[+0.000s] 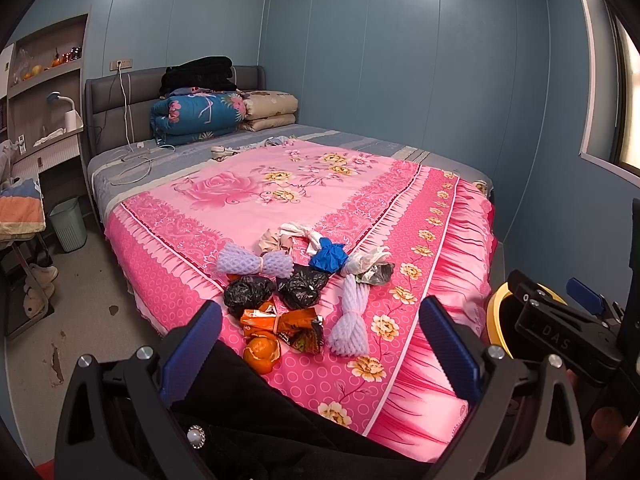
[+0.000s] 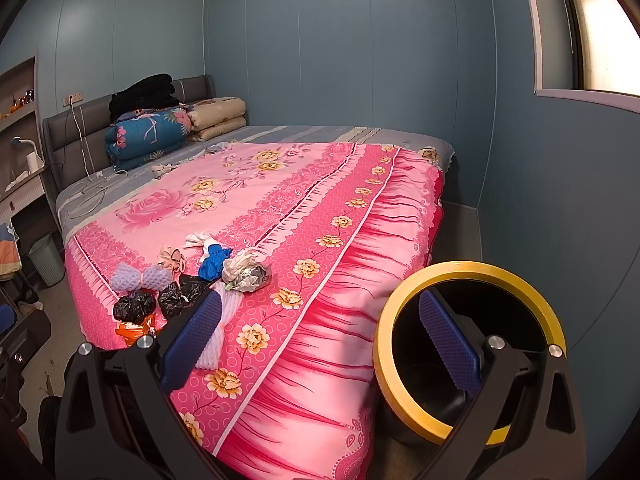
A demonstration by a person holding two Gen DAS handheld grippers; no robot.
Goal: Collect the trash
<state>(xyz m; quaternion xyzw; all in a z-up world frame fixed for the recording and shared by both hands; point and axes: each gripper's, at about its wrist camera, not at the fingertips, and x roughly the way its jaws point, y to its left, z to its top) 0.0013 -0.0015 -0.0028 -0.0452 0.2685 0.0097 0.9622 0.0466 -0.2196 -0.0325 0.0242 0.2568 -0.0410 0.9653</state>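
Several pieces of trash lie on the pink floral bedspread [image 1: 280,184] near the bed's front corner: two black bags [image 1: 248,294], an orange wrapper [image 1: 288,322], orange peel [image 1: 262,354], purple foam nets [image 1: 350,316], a blue glove [image 1: 329,255], white and silver wrappers [image 1: 370,265]. They also show in the right wrist view [image 2: 212,264]. A black bin with a yellow rim [image 2: 472,350] stands on the floor beside the bed. My left gripper [image 1: 320,352] is open above the trash. My right gripper [image 2: 320,348] is open and empty; its right finger is over the bin.
Folded quilts [image 1: 200,114] are stacked by the headboard. Cables [image 1: 132,156] lie on the grey sheet. A green waste basket [image 1: 70,224] stands on the floor at the left, by a desk and shelves. A blue wall and window [image 2: 592,40] are at the right.
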